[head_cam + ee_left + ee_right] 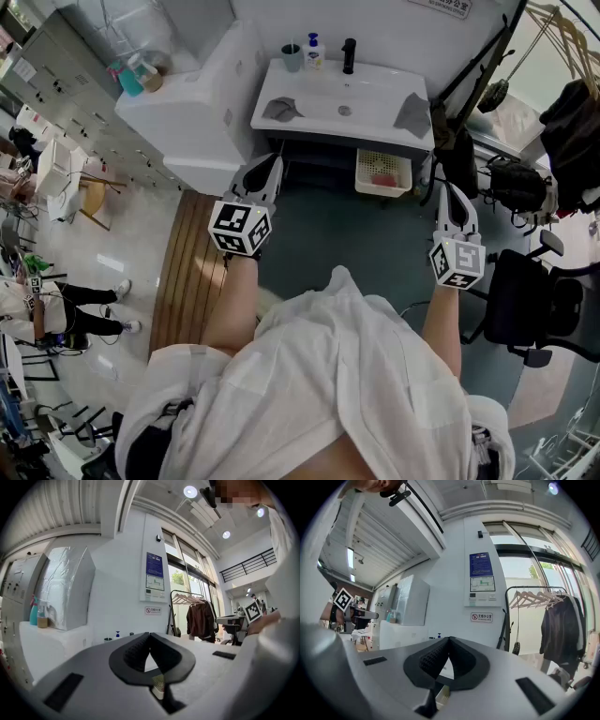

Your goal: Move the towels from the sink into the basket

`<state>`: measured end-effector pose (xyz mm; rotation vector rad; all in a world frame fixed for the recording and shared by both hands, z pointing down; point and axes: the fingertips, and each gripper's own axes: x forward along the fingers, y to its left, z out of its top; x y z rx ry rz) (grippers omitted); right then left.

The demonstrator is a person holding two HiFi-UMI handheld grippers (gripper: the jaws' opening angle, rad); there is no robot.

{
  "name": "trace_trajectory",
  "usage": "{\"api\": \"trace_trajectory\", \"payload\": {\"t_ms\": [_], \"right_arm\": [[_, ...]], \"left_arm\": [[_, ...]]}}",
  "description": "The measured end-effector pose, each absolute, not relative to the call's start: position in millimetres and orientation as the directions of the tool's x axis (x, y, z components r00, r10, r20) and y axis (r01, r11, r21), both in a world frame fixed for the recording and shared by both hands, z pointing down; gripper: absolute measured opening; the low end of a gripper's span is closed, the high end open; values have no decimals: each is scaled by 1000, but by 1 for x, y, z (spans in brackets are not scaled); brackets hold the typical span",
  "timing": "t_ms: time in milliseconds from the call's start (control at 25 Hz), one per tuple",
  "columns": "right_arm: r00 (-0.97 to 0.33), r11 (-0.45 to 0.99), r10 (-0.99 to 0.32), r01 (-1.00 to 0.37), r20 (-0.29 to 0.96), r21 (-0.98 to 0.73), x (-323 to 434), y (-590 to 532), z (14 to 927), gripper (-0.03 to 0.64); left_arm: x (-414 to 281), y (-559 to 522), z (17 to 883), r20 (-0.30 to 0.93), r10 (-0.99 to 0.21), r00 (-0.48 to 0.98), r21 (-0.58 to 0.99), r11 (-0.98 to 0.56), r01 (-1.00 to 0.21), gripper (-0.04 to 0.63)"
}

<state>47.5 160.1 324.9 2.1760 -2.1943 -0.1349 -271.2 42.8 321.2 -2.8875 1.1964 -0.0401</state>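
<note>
As neither towel is yet within reach, the left claw (270, 167), centre-left, is carried pressed together and empty. The left towel (281, 109) lies in the sink (375, 101), upper centre. The basket (382, 172) waits beneath. The right towel (413, 114) drapes the rim. The right claw (450, 195) is likewise closed on nothing.

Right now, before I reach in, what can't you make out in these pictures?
Basket contents: head view, too small; only a pinkish blur.
Left towel and right towel: absent from both gripper views, blocked by the closed jaws in the foreground.
Soap bottle label: head view, too small to read.
</note>
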Motion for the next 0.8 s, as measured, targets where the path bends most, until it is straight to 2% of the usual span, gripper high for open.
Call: {"api": "trace_trajectory", "payload": {"t_ms": [800], "right_arm": [[16, -21, -999, -996, -49, 86, 67, 165, 319, 28]], "left_arm": [[-240, 43, 316, 30, -673, 739, -20, -739, -673, 9]]}}
